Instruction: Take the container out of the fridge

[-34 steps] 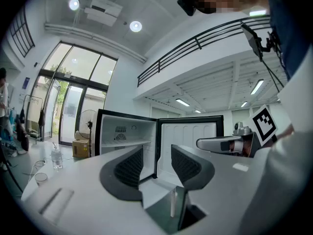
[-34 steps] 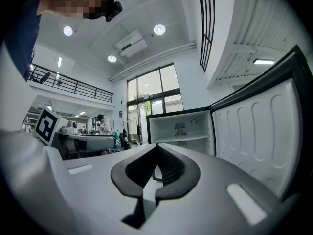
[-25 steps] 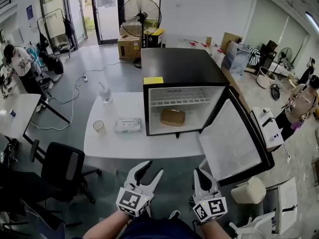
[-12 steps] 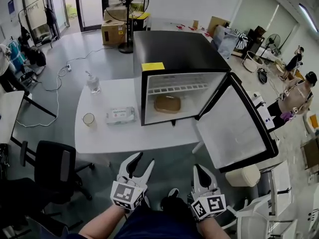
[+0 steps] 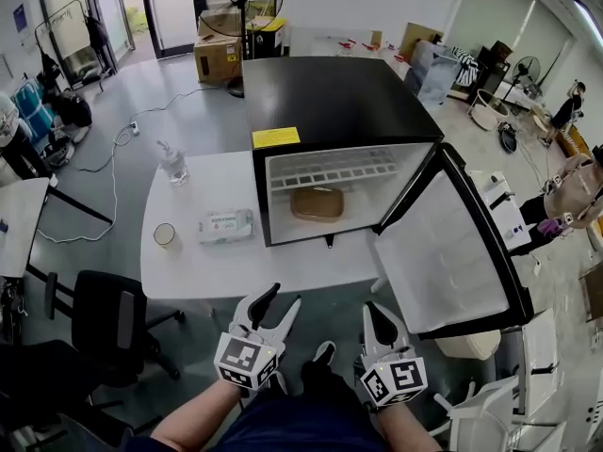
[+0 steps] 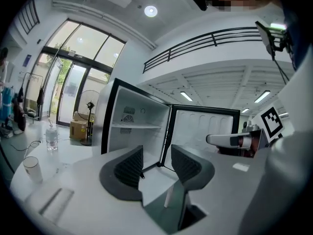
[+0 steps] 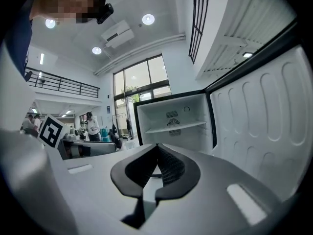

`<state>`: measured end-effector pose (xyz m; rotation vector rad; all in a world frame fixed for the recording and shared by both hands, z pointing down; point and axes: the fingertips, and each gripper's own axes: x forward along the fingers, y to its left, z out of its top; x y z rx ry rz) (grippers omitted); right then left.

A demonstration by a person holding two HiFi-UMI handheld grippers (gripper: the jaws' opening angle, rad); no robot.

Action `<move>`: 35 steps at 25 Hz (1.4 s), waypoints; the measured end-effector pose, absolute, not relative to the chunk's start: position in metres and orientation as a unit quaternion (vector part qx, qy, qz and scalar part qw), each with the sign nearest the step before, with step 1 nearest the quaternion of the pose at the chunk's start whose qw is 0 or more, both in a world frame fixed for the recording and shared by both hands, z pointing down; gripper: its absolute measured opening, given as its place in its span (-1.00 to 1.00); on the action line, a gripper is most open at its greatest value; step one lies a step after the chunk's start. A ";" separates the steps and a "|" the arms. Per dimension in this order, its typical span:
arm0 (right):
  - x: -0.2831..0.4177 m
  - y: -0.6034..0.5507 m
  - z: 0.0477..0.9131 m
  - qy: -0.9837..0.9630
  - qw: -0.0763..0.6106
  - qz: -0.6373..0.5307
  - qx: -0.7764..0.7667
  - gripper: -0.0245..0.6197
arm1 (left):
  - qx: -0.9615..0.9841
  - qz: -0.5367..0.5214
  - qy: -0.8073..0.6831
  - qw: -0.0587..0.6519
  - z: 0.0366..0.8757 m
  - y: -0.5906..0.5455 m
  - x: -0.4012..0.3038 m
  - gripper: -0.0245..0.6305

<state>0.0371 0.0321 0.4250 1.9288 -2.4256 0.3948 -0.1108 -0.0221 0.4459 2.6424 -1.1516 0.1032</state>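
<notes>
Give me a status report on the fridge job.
Left gripper open, right gripper shut, both empty. Container inside fridge, door wide open. Path clear.

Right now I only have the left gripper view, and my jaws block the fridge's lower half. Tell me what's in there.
Observer: One brown container lies on the floor of the fridge, under the wire shelf, near the middle.
Operator: Report the right gripper's jaws.
Observer: The right gripper has its jaws together, holding nothing.
Operator: Check the fridge's top.
Observer: A yellow note sits at its front corner, on the side away from the door.
</notes>
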 end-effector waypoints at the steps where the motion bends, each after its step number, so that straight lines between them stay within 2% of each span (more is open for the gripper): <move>1: 0.040 0.024 0.425 -0.780 0.009 0.128 0.612 -0.90 | 0.906 0.044 -0.399 0.132 0.449 -0.028 -0.106 -0.36; 7: 0.059 -0.018 0.430 -0.803 0.007 0.135 0.580 -0.90 | 0.886 0.060 -0.424 0.177 0.463 -0.063 -0.077 -0.36; 15: 0.079 -0.048 0.432 -0.828 0.010 0.131 0.546 -0.90 | 0.872 0.066 -0.455 0.169 0.469 -0.090 -0.051 -0.36; 21: 0.082 -0.056 0.440 -0.827 0.023 0.141 0.544 -0.90 | 0.869 0.075 -0.440 0.212 0.497 -0.116 -0.028 -0.36; 24: 0.082 -0.060 0.444 -0.819 0.032 0.147 0.555 -0.90 | 0.862 0.068 -0.425 0.266 0.516 -0.135 -0.015 -0.36; 30: 0.078 -0.058 0.447 -0.798 0.039 0.151 0.582 -0.90 | 0.805 0.037 -0.415 0.423 0.572 -0.179 -0.004 -0.36; 35: 0.082 -0.047 0.457 -0.774 0.054 0.160 0.610 -0.90 | 0.717 -0.058 -0.431 0.545 0.616 -0.218 -0.004 -0.36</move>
